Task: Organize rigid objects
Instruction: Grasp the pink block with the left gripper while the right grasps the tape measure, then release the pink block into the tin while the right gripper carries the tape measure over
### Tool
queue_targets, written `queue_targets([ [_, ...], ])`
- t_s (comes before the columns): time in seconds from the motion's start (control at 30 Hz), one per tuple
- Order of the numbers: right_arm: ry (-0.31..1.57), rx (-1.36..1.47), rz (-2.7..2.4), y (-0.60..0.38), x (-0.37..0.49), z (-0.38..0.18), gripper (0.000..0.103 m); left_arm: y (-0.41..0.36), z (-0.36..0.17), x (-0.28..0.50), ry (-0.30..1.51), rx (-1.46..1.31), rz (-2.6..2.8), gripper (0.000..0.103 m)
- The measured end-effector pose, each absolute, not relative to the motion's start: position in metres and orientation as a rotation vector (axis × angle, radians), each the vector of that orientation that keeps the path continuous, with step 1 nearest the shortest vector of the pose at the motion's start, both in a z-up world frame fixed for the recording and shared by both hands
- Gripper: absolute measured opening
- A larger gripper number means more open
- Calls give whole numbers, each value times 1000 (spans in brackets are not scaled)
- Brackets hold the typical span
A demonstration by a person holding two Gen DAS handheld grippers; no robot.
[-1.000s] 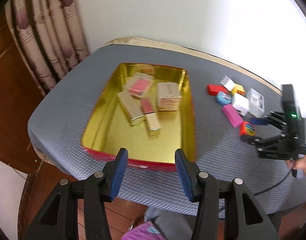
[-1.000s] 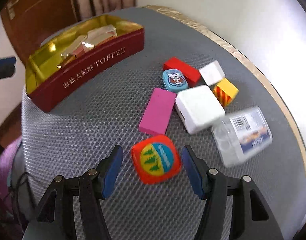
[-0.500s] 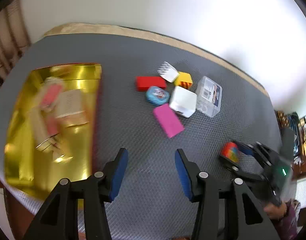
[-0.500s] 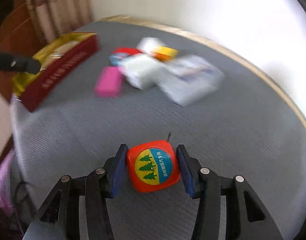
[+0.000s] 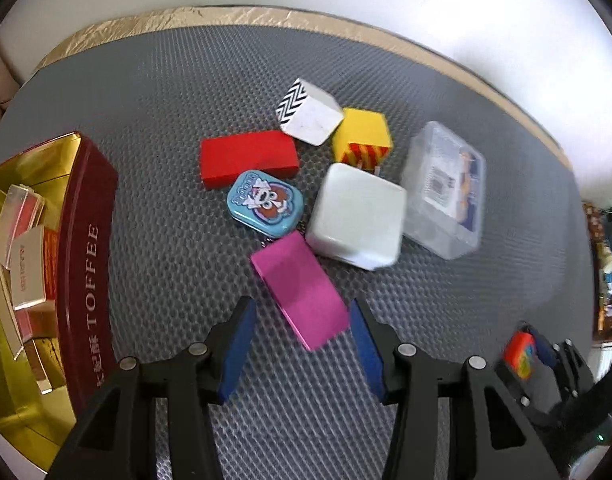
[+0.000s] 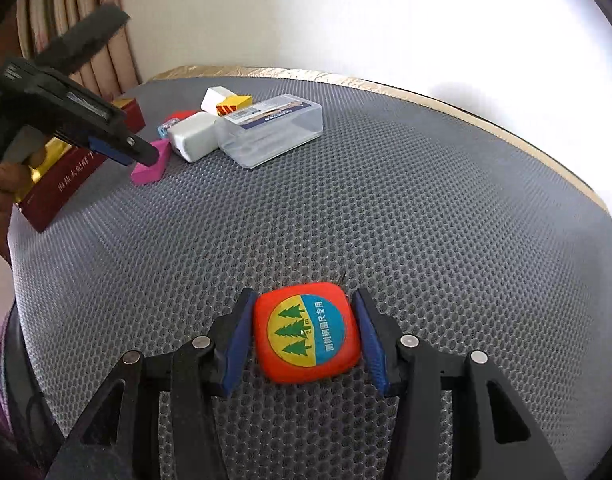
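My left gripper (image 5: 302, 346) is open, its fingers on either side of the near end of a magenta block (image 5: 300, 290) on the grey mat. Behind it lie a white box (image 5: 356, 216), a blue cartoon tin (image 5: 266, 204), a red block (image 5: 248, 158), a zigzag-patterned white box (image 5: 310, 114), a yellow striped box (image 5: 362, 136) and a clear plastic case (image 5: 446, 188). My right gripper (image 6: 304, 338) is shut on an orange tape measure (image 6: 308, 338) low over the mat; it also shows in the left wrist view (image 5: 522, 354).
A red and gold toffee tin (image 5: 90, 264) holding several small boxes stands at the left. The mat's gold edge (image 5: 386, 40) runs along a white wall. Curtains (image 6: 86, 52) hang at the far left in the right wrist view.
My left gripper has swung from the tin over to the cluster and closed in on the magenta block. My right gripper has closed on the tape measure and carried it away from the cluster.
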State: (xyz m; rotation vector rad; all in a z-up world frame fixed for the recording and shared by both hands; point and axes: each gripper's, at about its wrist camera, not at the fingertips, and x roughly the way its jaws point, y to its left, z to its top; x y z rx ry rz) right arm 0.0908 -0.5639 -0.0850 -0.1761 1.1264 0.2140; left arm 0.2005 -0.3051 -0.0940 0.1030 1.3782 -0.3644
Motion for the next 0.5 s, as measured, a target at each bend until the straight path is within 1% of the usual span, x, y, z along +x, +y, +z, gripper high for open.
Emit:
queue_targets([
  [0.07,1124,-164,218,-564,90,-85,46,-308,-100,205,1400,93,-356,50],
  [0.17,1125,-150,224,-566,91,-86,46,-313,-103,207,1361,117,-340,49],
  [0.2,1125,-146,224,-566,90,-85,46,-315,-102,205,1336,137,-328,37],
  [0.23,1125,-144,225,-566,90,-85,46,-317,-102,204,1326,159,-314,31],
  [0.27,1126,-142,226,-566,91,-85,46,-317,-102,203,1317,168,-310,30],
  [0.4,1126,-133,227,-566,93,-85,46,-306,-92,188,1313,103,-345,30],
  [0.5,1126,-137,225,-567,92,-85,46,-297,-68,167,1253,111,-365,30],
])
